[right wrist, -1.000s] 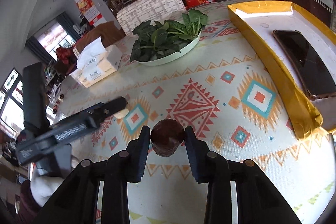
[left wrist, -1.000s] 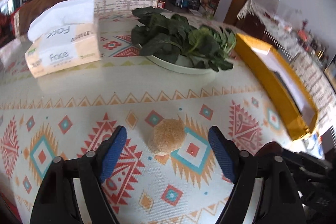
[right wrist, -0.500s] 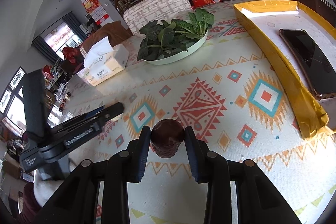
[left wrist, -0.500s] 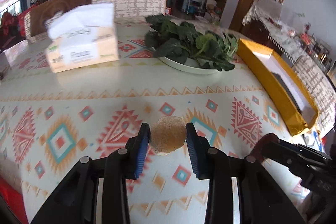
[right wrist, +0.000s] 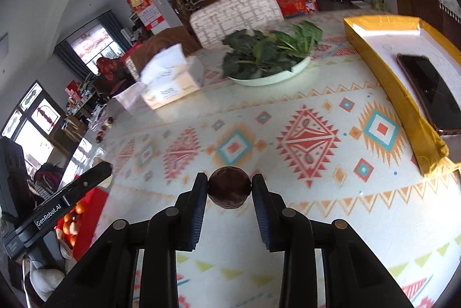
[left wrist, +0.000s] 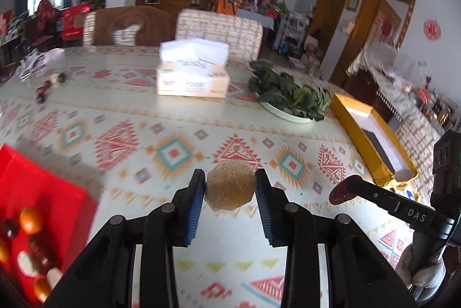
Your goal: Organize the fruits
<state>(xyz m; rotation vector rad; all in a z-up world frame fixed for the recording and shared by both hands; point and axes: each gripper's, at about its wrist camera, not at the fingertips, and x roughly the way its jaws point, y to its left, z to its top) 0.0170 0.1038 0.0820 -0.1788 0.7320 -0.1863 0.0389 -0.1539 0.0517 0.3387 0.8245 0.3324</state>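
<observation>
Right now we have both tongs loaded. Our left gripper [left wrist: 230,189] is clenched on a rough tan round fruit [left wrist: 231,186], blue pads pressing it from either side, and it sits above the patterned tablecloth [left wrist: 173,135]. Our right gripper [right wrist: 229,187] squeezes a dark maroon round fruit [right wrist: 229,187] the same way, both pads touching its sides. Moving outward, low on our left we see a red box [left wrist: 43,187] with orange and dark fruits inside; from the right wrist camera it shows only partly behind the left tool. Further back sits a tissue box [left wrist: 193,74], and beside it to the right a white plate of leafy greens [left wrist: 288,97]. Along the right edge lies a yellow tray [right wrist: 383,60] holding a dark phone [right wrist: 429,88].
</observation>
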